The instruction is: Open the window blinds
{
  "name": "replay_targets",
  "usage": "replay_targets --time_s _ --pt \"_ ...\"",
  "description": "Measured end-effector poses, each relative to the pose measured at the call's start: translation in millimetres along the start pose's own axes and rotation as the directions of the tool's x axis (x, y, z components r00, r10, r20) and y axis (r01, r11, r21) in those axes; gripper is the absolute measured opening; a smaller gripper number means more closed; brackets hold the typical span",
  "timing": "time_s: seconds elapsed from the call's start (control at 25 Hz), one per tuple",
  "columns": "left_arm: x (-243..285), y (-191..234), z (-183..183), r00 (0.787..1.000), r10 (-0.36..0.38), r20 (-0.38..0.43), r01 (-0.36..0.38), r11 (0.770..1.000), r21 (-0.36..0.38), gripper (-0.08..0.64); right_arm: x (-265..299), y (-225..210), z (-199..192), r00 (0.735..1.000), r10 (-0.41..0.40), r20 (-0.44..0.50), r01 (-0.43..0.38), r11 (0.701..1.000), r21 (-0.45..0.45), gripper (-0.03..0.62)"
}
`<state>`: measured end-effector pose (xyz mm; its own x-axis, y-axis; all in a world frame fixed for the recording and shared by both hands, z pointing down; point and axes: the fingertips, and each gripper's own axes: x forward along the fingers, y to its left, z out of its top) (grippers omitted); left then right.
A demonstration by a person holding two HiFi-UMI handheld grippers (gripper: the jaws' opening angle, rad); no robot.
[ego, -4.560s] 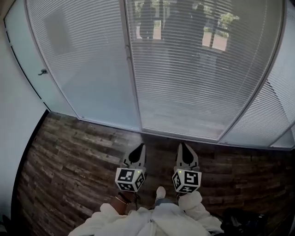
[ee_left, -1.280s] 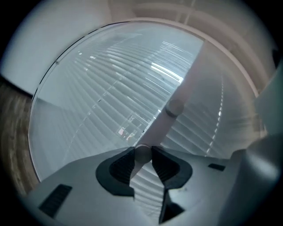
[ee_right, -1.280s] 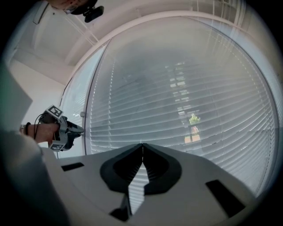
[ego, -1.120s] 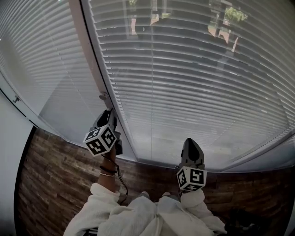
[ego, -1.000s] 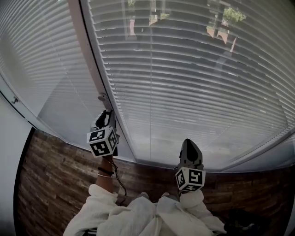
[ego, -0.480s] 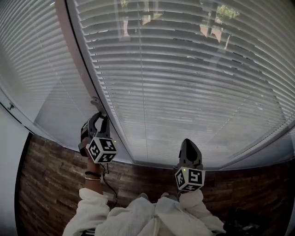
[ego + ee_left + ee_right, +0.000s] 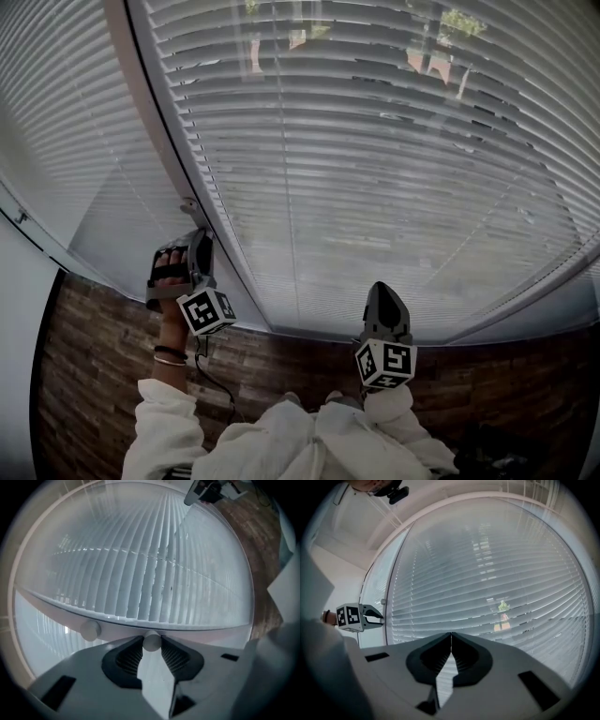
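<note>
Firstly, left gripper (image 7: 151, 645): jaws clenched on a small white knob (image 7: 151, 639), with the ribbed pads pressing it from both sides. The knob stands out from the pale window frame (image 7: 208, 633), at the foot of the slats.

Second knob (image 7: 90, 630): same frame, just beside the first, untouched.

Left hand (image 7: 170, 277): wrapped round the left gripper's handle, fingers uppermost, up against the frame.

Right gripper (image 7: 451, 635): jaws pressed together with nothing between them, aimed at the blinds (image 7: 375, 169) without touching them. It is held low near the body, well apart from the left gripper.

Blinds: lowered over the right-hand pane, slats horizontal and tilted nearly closed, with a tree and a building showing dimly through. A second set (image 7: 56, 141) covers the pane left of the frame.

Floor (image 7: 84, 375): dark wood planks below the window.
</note>
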<state>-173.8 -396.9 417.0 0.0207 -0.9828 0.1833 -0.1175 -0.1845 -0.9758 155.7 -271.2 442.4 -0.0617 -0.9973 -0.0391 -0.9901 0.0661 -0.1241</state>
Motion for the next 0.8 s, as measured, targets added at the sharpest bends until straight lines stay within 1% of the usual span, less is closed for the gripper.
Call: replay_targets --time_s 0.04,0.08,0.12,0.16,0.2,0.24,0.28,0.32,0.36,0.4,0.44,0.48,0.52,0.56,0.6,0.64,0.68,0.8 --pt "-1 0 0 1.000 0.003 0.014 -0.002 0.998 -0.064 0.123 0 0 0 1.000 0.001 0.000 -0.001 1.000 0.004 0.012" --pt "-2 0 0 0.999 0.007 0.034 -0.001 0.985 -0.173 0.123 -1 0 -1 1.000 0.003 0.000 -0.003 1.000 0.007 0.011" --pt "-4 -1 -1 0.998 0.016 0.056 0.003 0.947 -0.321 0.123 -3 -1 -2 1.000 0.004 -0.001 -0.004 1.000 0.008 0.012" --pt "-6 -2 -3 0.997 0.027 0.075 0.014 0.870 -0.493 0.124 -4 -1 -4 1.000 0.006 -0.003 -0.006 1.000 0.009 0.012" --pt "-9 -1 -6 0.995 0.037 0.090 0.033 0.743 -0.669 0.129 -4 -1 -5 1.000 0.008 -0.005 -0.008 1.000 0.009 0.012" --pt "-12 1 -10 0.993 0.049 0.106 0.060 0.559 -0.827 0.147 -4 0 -6 1.000 0.008 -0.009 -0.008 1.000 0.011 0.012" --pt "-15 5 -14 0.990 0.068 0.125 0.096 0.329 -0.939 0.158 -3 0 -6 1.000 0.009 -0.013 -0.008 1.000 0.013 0.011" --pt "-18 10 -17 0.984 0.098 0.146 0.139 0.080 -0.987 0.161 -3 -1 -7 1.000 0.008 -0.017 -0.008 1.000 0.016 0.012" --pt "-20 13 -20 0.976 0.135 0.170 0.191 -0.169 -0.967 0.161 -3 -2 -8 1.000 0.006 -0.019 -0.006 1.000 0.019 0.012" --pt "-20 13 -22 0.965 0.174 0.198 0.253 -0.405 -0.879 0.161 -4 -3 -8 1.000 0.004 -0.020 -0.004 1.000 0.021 0.012" --pt "-20 12 -21 0.950 0.213 0.229 0.312 -0.612 -0.727 0.161 -6 -5 -9 1.000 0.003 -0.020 -0.003 1.000 0.023 0.011" --pt "-18 11 -18 0.934 0.251 0.255 0.352 -0.768 -0.535 0.161 -8 -5 -10 1.000 0.002 -0.020 -0.002 1.000 0.024 0.011" --pt "-17 10 -16 0.920 0.284 0.271 0.368 -0.863 -0.346 0.161 -8 -5 -10 1.000 0.002 -0.020 -0.001 1.000 0.025 0.011" --pt "-14 8 -15 0.911 0.306 0.276 0.365 -0.909 -0.199 0.161 -9 -5 -11 1.000 0.001 -0.021 -0.001 1.000 0.024 0.012" --pt "-12 6 -16 0.909 0.313 0.274 0.353 -0.929 -0.110 0.161 -8 -5 -11 1.000 0.002 -0.021 -0.001 1.000 0.024 0.012" --pt "-9 3 -17 0.912 0.309 0.270 0.340 -0.938 -0.073 0.161 -8 -4 -11 1.000 0.002 -0.022 -0.002 1.000 0.023 0.012" --pt "-8 2 -18 0.914 0.303 0.269 0.332 -0.941 -0.068 0.161 -7 -3 -11 1.000 0.002 -0.022 -0.002 1.000 0.024 0.012" --pt "-5 4 -18 0.918 0.292 0.269 0.325 -0.942 -0.087 0.150 -7 -5 -8 1.000 -0.004 -0.020 0.005 1.000 0.026 0.012"
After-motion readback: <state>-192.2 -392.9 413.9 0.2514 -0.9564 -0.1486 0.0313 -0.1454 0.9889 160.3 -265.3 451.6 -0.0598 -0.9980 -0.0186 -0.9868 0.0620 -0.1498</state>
